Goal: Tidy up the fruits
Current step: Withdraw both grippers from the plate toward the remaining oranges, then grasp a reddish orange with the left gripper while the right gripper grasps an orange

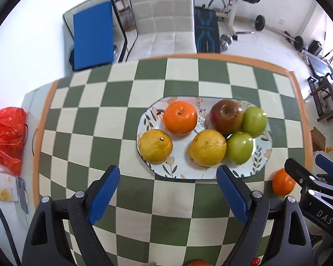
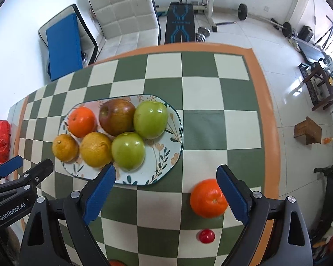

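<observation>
An oval floral plate [image 1: 260, 158] [image 2: 157, 173] on the checked tablecloth holds an orange [image 1: 180, 117] [image 2: 81, 122], two yellow citrus fruits [image 1: 155, 146] [image 1: 207, 148], a red apple [image 1: 226, 116] [image 2: 117, 116] and two green apples [image 1: 254, 122] [image 1: 239, 147]. A loose orange [image 2: 208, 198] [image 1: 283, 182] lies on the cloth right of the plate, beside my right gripper's right finger. A small red tomato [image 2: 207, 236] lies nearer me. My left gripper [image 1: 167, 196] is open and empty before the plate. My right gripper [image 2: 166, 194] is open and empty.
A red plastic bag [image 1: 5, 137] and a snack packet [image 1: 4, 188] lie at the table's left. Another orange fruit [image 1: 197, 262] peeks in at the bottom edge. A white chair [image 1: 164, 20] stands behind the table; gym equipment fills the room beyond.
</observation>
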Motion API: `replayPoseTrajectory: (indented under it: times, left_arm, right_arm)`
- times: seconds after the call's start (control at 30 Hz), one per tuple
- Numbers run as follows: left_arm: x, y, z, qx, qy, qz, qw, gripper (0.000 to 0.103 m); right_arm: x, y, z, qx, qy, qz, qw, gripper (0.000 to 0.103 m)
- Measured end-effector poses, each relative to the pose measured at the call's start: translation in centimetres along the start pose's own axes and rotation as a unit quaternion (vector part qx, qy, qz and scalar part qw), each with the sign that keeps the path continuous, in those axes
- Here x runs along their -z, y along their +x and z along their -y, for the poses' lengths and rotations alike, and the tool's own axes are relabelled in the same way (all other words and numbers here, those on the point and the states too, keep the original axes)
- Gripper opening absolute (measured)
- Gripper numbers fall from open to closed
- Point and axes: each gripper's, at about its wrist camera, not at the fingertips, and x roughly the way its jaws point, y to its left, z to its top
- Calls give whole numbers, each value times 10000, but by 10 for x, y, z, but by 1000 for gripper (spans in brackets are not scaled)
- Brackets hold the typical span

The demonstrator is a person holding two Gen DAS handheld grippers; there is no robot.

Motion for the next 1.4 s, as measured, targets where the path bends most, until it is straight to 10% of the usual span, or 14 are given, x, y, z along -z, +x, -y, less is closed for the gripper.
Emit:
replayPoseTrajectory:
  times: [0.87,1.13,1.4]
  left_arm:
    - [63,-115,-5,522,-70,723,9960,90]
    - [88,-35,4,679,62,-682,9953,103]
    - [173,77,43,941,552,-2805,9536,102]
  right_arm:
    - [82,-170,-9,-411,12,1189,9921,94]
    - [96,-114,38,-642,670,512,9944,101]
    - [118,-40,76,-404,978,-333,9938,101]
